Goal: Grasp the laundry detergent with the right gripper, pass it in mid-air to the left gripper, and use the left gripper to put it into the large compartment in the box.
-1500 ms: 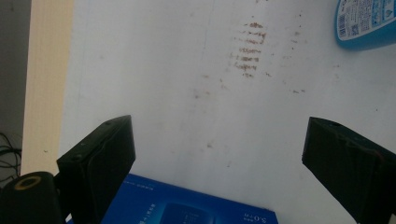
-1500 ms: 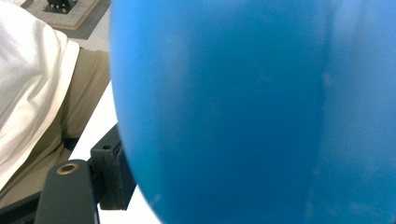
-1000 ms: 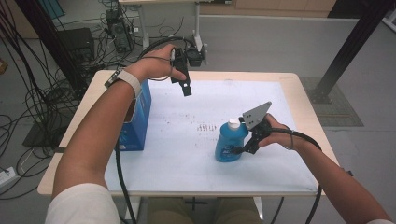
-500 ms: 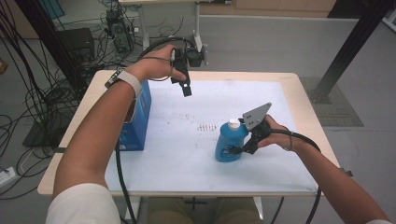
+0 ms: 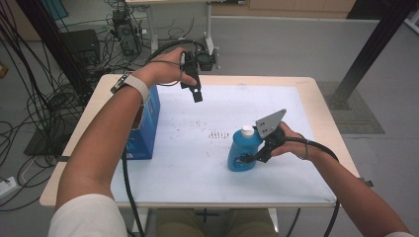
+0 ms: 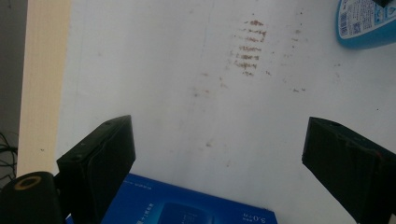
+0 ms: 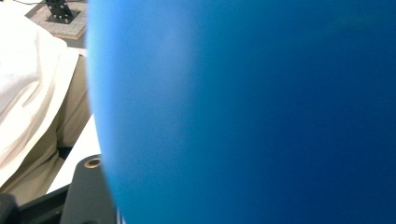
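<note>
Two items sit on the table (image 5: pixel 316 98): a blue box (image 5: pixel 146 129) at its left edge and a blue bottle (image 5: pixel 243 149) right of centre, nearer the front edge. Our left gripper (image 5: pixel 196 91) hangs above the back edge, jaws wide, empty. Our right gripper (image 5: pixel 253 159) presses against the bottle's lower body; we cannot tell whether it has clamped. We judge the bottle liquid-heavy, smooth, slightly squeezable plastic; best gripped low across its body.

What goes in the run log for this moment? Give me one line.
left gripper: open, raised over table's far edge | right gripper: shut on blue bottle | bottle: upright on table | blue box: left side, untouched
</note>
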A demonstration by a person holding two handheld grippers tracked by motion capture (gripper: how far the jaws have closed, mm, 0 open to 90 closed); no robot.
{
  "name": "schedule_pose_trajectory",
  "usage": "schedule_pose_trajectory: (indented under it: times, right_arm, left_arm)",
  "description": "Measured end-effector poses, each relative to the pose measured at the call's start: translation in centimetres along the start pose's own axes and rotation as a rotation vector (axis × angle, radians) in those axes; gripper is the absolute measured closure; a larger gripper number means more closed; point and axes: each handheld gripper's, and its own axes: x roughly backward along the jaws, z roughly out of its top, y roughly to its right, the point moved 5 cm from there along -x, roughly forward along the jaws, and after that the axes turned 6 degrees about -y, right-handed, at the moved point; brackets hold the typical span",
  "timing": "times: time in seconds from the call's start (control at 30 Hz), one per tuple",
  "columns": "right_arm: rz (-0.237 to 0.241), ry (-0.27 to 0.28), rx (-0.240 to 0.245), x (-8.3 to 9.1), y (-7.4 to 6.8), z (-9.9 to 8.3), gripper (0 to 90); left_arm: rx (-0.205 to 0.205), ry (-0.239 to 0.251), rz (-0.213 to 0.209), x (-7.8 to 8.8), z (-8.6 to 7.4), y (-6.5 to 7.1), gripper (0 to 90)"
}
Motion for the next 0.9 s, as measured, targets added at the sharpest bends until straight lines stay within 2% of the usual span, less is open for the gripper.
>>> schedule_pose_trajectory:
  times: [0.9]
  right_arm:
    - [0.026,0.021,-0.006,-0.12,0.17,-0.14,41.9]
  left_arm:
    - [0.001,0.002,-0.001,-0.08,-0.08,-0.03,10.0]
